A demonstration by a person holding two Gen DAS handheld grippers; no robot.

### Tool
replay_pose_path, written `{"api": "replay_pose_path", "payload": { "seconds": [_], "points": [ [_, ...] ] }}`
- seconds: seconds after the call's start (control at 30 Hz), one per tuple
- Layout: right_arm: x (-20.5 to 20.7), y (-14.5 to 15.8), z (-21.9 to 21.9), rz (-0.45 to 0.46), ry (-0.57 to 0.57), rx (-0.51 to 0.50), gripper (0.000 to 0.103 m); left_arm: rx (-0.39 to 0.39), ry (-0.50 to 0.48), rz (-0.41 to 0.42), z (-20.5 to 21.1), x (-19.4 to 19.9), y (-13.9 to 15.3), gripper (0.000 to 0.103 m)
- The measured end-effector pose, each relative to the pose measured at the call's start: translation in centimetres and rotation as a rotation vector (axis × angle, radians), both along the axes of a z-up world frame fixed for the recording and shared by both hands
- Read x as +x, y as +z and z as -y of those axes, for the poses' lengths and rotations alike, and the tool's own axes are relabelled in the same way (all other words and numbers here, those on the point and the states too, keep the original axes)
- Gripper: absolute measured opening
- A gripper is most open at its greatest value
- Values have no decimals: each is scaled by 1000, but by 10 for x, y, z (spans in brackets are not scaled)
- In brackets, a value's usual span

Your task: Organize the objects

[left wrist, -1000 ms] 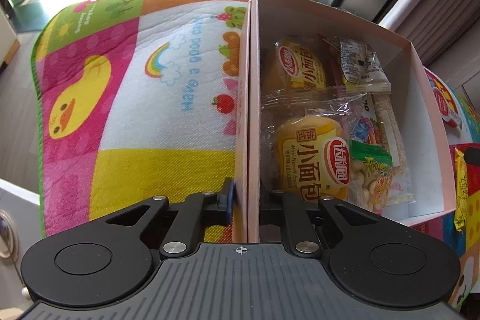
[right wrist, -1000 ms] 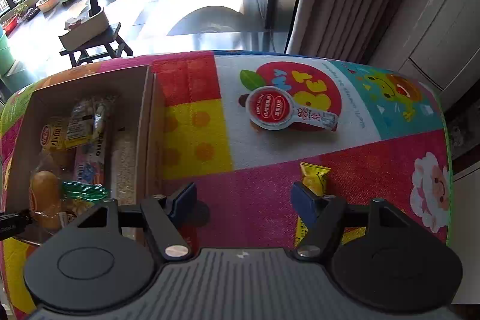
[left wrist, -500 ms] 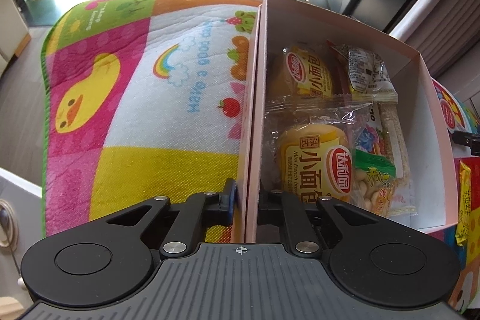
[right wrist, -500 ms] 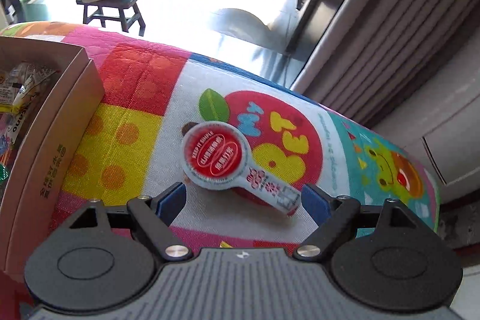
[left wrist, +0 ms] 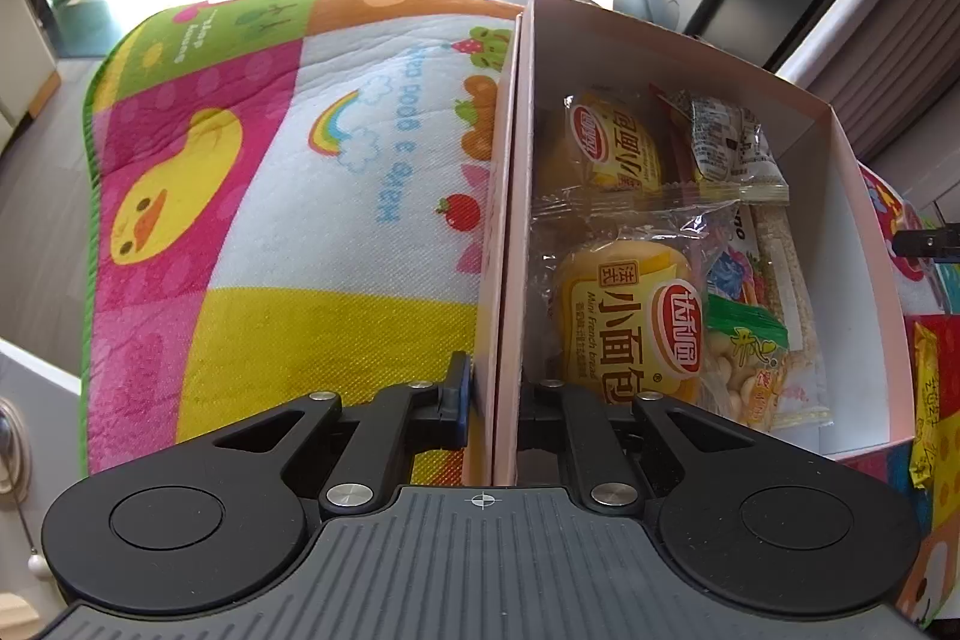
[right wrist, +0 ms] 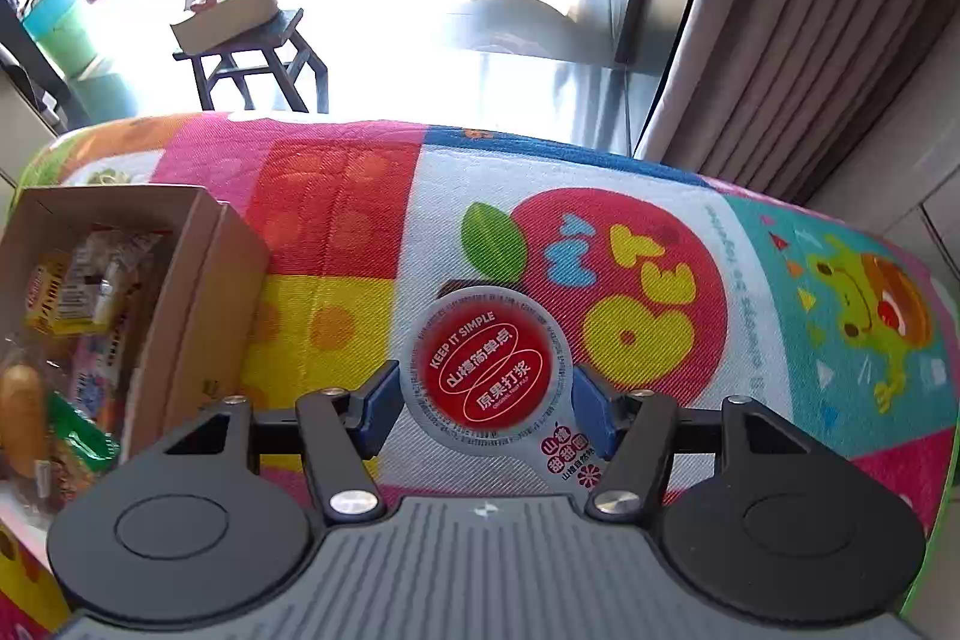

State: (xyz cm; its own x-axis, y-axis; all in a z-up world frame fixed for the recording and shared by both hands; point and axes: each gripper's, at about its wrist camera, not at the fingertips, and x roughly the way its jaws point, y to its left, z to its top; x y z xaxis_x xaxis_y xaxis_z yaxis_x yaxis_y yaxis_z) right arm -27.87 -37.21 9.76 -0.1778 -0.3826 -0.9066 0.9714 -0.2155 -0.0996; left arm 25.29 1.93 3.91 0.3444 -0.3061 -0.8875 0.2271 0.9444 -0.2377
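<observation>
1. The patchwork play mat (left wrist: 288,196) covers the whole surface under my two tools, with a duck panel on its left part and a red apple panel on its right part.
2. The pink-walled cardboard box (left wrist: 852,232) sits on the mat, packed with snack packets: two yellow mini bread packs (left wrist: 630,322), a clear pack of peanuts (left wrist: 744,370) and some others.
3. My left gripper (left wrist: 491,400) is clamped on the box's near left wall, one finger outside it and one inside.
4. My right gripper (right wrist: 485,400) is spread wide, its blue pads (right wrist: 378,412) flanking the red-lidded cup without clearly touching it.
5. The red-lidded cup (right wrist: 486,379) rests on the mat by the apple panel, right of the box, its foil tab pointing toward me.
6. A yellow sachet (left wrist: 927,400) lies on the mat just right of the box.
</observation>
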Motion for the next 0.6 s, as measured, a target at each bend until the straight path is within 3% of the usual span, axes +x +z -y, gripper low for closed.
{"api": "replay_pose_path", "payload": {
  "seconds": [0.23,0.37,0.47,0.6],
  "points": [
    [41,5,-67,45,-112,22,61,8,-5,1,1,0,0,12],
    [54,-9,-102,144,-276,48,61,26,-20,5,3,-1,1,12],
    [62,-21,-117,146,-418,56,61,39,-31,8,6,-1,1,12],
    [69,-18,-128,224,-431,6,63,45,-38,4,6,0,2,12]
  ]
}}
